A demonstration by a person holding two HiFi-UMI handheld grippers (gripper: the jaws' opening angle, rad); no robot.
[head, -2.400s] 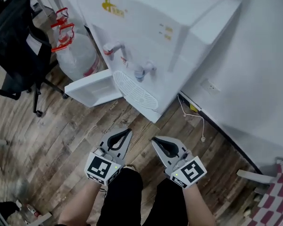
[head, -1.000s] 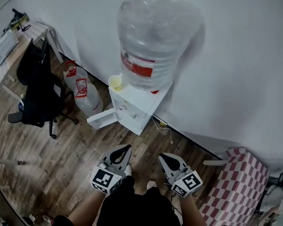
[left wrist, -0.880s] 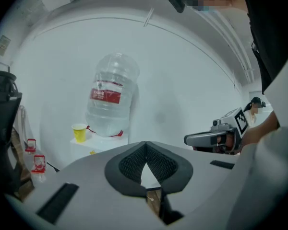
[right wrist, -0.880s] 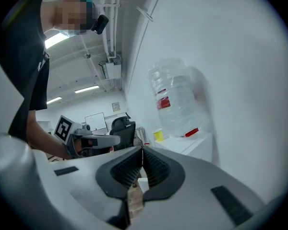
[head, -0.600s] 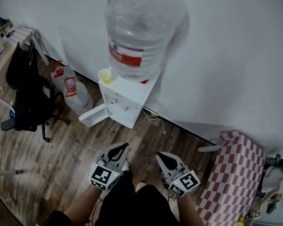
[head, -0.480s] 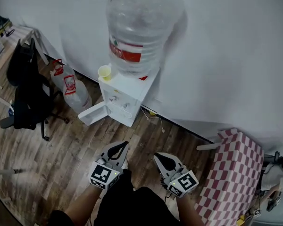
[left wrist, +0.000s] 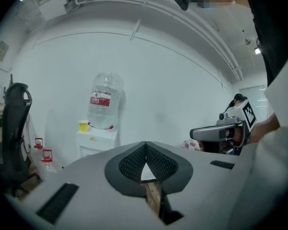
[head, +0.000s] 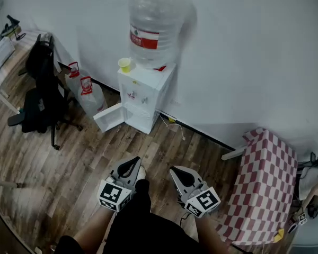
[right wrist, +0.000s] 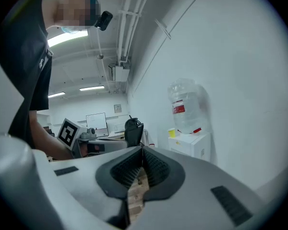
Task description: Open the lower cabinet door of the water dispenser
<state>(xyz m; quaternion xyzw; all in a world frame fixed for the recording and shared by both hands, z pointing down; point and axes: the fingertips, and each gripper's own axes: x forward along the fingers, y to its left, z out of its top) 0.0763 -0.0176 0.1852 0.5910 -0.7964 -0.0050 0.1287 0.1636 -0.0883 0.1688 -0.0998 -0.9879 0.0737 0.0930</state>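
Change: dispenser (head: pixel 144 97) farther off, 12 o'clock.
Door (head: pixel 109 117): open.
Bottle (head: pixel 151 28): atop dispenser, cup (head: pixel 125 64) at 9 o'clock.
Left gripper (head: pixel 133 161), right gripper (head: pixel 175 170): closed, empty.

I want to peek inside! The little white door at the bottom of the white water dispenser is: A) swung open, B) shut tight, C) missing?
A: the little white door stands swung out at an angle from the white water dispenser.

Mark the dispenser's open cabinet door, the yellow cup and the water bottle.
cabinet door (head: pixel 109 118): head view, middle of the panel.
yellow cup (head: pixel 125 64): head view, side wall.
water bottle (head: pixel 153 15): head view, clear body.
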